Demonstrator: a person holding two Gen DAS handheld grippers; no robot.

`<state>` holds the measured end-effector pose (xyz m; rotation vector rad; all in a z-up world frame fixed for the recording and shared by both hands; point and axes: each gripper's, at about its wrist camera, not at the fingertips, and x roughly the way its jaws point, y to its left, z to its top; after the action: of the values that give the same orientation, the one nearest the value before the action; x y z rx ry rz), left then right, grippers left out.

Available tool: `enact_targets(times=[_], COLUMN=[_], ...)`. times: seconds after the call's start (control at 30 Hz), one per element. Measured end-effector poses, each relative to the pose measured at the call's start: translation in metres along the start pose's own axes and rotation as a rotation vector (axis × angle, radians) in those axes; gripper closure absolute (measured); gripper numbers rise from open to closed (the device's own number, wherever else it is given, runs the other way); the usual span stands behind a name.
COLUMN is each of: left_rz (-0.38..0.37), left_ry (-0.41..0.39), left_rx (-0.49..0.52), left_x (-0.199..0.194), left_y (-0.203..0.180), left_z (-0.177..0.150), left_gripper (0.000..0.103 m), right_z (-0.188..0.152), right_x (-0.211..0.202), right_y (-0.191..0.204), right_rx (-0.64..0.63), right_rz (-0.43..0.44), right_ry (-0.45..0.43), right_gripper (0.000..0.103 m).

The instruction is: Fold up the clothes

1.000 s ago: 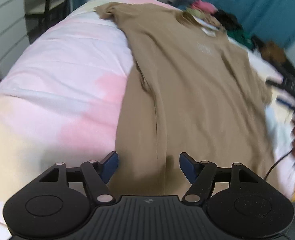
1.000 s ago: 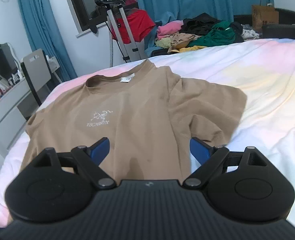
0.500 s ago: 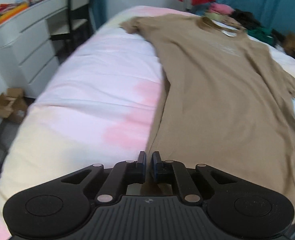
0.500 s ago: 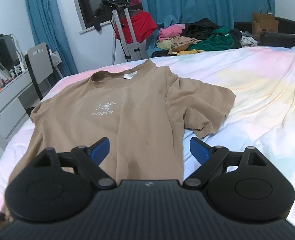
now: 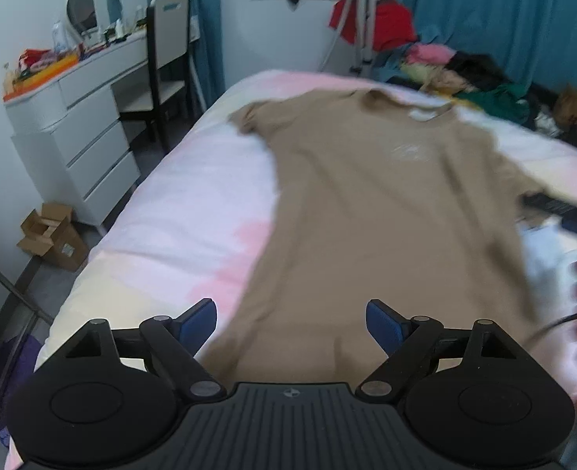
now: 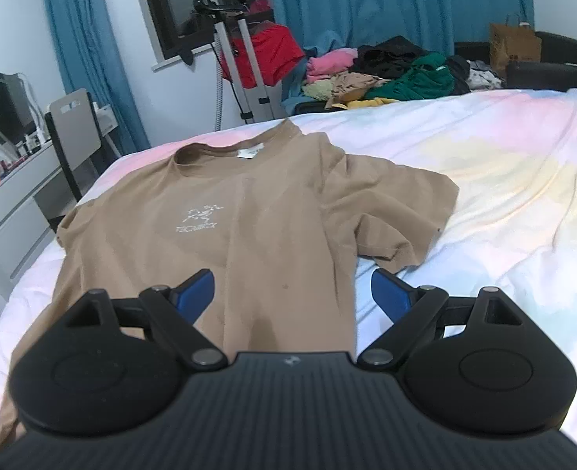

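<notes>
The tan T-shirt (image 6: 249, 235) lies spread flat, print up, on the bed (image 6: 503, 196); no fold is made yet, so all folding remains. Its long axis runs from the hem nearest both cameras to the collar farthest away. The left hand-held gripper (image 5: 291, 323) is opening, nothing between its fingers; the right hand-held gripper (image 6: 292, 293) hangs released above the hem.

Open right tool (image 6: 291, 289) hovers over tan T-shirt (image 6: 226, 227) on bed (image 6: 503, 180).

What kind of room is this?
Most likely a bedroom: a tan T-shirt lies on a bed, with a white dresser and a mirror beside it.
</notes>
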<state>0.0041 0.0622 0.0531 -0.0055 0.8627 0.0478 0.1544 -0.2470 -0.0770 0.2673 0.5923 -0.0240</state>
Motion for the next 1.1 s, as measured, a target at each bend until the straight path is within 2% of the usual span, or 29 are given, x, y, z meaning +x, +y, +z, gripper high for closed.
enact_targets(times=[0.07, 0.23, 0.37, 0.5, 0.57, 0.7, 0.83, 1.03, 1.1], left_rz=[-0.027, -0.120, -0.232, -0.320, -0.316, -0.337, -0.366, -0.352, -0.317], left_ry=[-0.017, -0.079, -0.127, -0.177, -0.186, -0.143, -0.140, -0.165, -0.196], left_rx=[-0.007, 0.052, 0.138, 0.232, 0.251, 0.240, 0.207, 0.198, 0.212], left_x=[-0.029, -0.102, -0.157, -0.187, -0.184, -0.176, -0.167, -0.158, -0.148], left_y=[-0.021, -0.085, -0.129, -0.154, -0.155, -0.152, -0.138, -0.139, -0.146], left_z=[0.008, 0.019, 0.011, -0.002, -0.006, -0.010, -0.005, 0.005, 0.004], left_gripper=[0.015, 0.006, 0.005, 0.002, 0.001, 0.001, 0.001, 0.001, 0.001], right_z=[0.001, 0.005, 0.009, 0.010, 0.009, 0.009, 0.009, 0.010, 0.010], right_x=[0.002, 0.005, 0.005, 0.005, 0.005, 0.004, 0.004, 0.007, 0.008], right_y=[-0.004, -0.012, -0.017, -0.026, -0.029, -0.032, -0.034, -0.037, -0.039], right_rx=[0.018, 0.047, 0.069, 0.116, 0.134, 0.158, 0.169, 0.201, 0.220], right_rz=[-0.010, -0.037, -0.057, -0.057, -0.055, -0.047, -0.035, -0.017, -0.011], right_ry=[0.004, -0.002, -0.016, -0.009, -0.004, -0.002, 0.001, 0.016, 0.018], right_gripper=[0.014, 0.014, 0.014, 0.014, 0.014, 0.014, 0.014, 0.014, 0.015])
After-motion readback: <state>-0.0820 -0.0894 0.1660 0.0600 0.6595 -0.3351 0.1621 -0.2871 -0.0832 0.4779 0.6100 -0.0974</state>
